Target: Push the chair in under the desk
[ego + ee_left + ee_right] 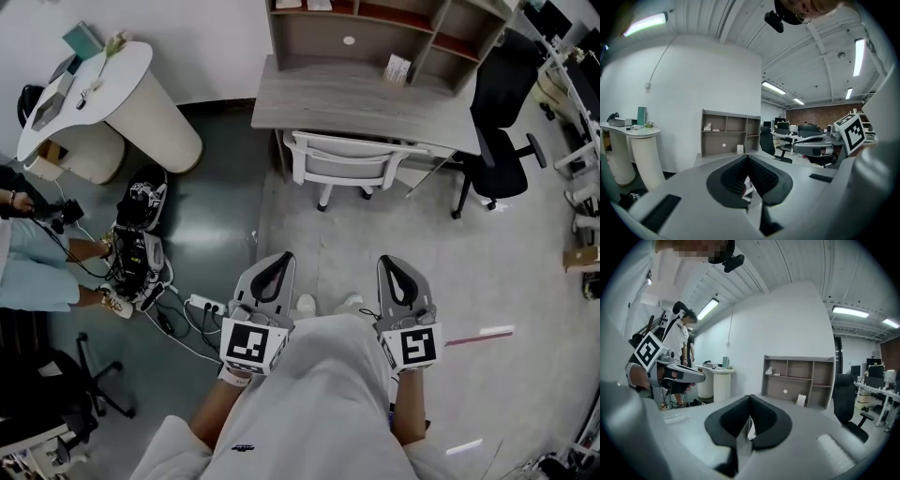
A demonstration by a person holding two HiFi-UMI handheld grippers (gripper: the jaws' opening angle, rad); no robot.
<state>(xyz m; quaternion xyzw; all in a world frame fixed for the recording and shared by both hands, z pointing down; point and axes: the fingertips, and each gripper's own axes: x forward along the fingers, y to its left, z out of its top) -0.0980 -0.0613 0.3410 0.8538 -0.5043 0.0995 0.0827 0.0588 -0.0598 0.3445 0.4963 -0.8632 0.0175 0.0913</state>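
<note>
Far left, a white round counter [141, 89] and floor cables [202, 305], not relevant. Left gripper [281, 258] is held low against the person's body with jaws closed on nothing; its own view shows the pads meeting at the tip. The chair [342, 161] sits centre, well apart from both grippers. Its backrest is just at the front edge of the tabletop [356, 98], the seat is mostly hidden beneath, and the legs show on the floor just in front. So it reads as tucked in, or nearly. That fits either a finished push with the person stepped back, or a last bit of travel left, and I can't settle which from here. Orientation: the seat front points at the desk and the wall behind it, and the backrest faces the person. The backrest's long axis runs left-right, parallel to the desk edge and roughly square to it. If any push is due, my read is closed jaws as blunt pushers, one near each end of the backrest's top. Apply even force straight along the seat axis so the chair doesn't yaw into the desk's side supports. Right gripper [387, 261] mirrors the left, with jaws closed and empty. A black office chair [502, 103] at the desk's right end stands clear of the white chair's path.
</note>
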